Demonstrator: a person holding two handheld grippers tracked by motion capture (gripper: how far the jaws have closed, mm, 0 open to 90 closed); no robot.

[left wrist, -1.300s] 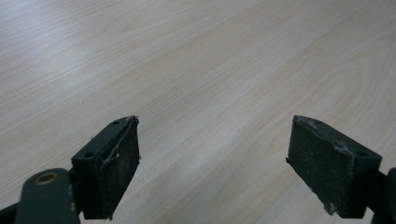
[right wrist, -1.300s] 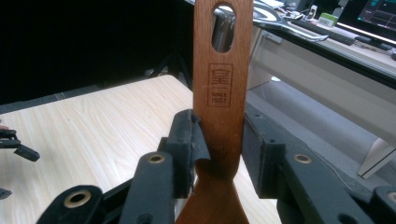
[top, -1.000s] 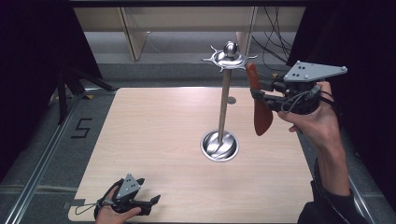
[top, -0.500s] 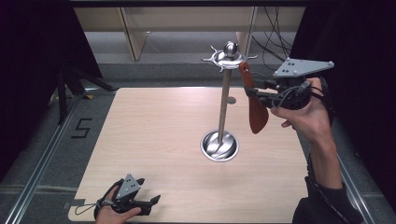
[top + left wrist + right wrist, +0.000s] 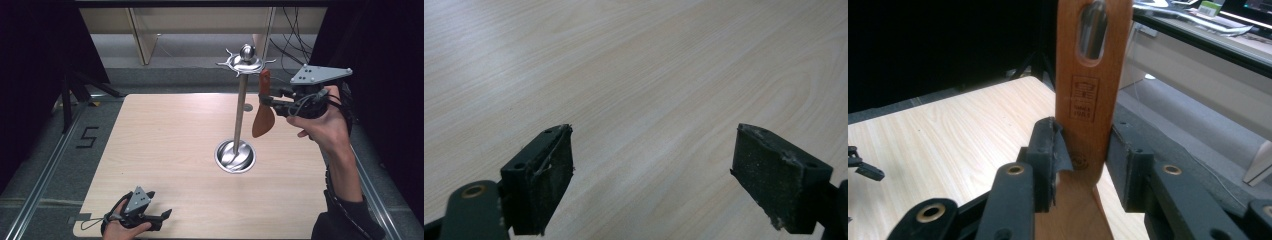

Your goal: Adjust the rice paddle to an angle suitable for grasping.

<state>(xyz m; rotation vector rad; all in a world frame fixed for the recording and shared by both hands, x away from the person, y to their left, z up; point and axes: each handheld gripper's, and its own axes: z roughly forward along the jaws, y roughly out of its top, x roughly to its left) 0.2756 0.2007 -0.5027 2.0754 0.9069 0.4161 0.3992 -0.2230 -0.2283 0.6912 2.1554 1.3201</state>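
Note:
A wooden spatula hangs blade down in my right gripper, which is shut on its handle, just right of the metal stand's pole. The handle's top reaches up beside the spiked hook ring at the stand's head. In the right gripper view the pads clamp the handle from both sides at my right gripper, and grey metal shows through the handle's slot. My left gripper rests at the table's front left edge, open. Its jaws stand wide over bare wood.
The stand's round steel base sits right of the table's middle. The light wooden table has dark floor and rails around it. Shelving and cables stand behind the far edge.
My right gripper has carried the spatula a little to the left, nearer the stand's hook ring. The left gripper has stayed put.

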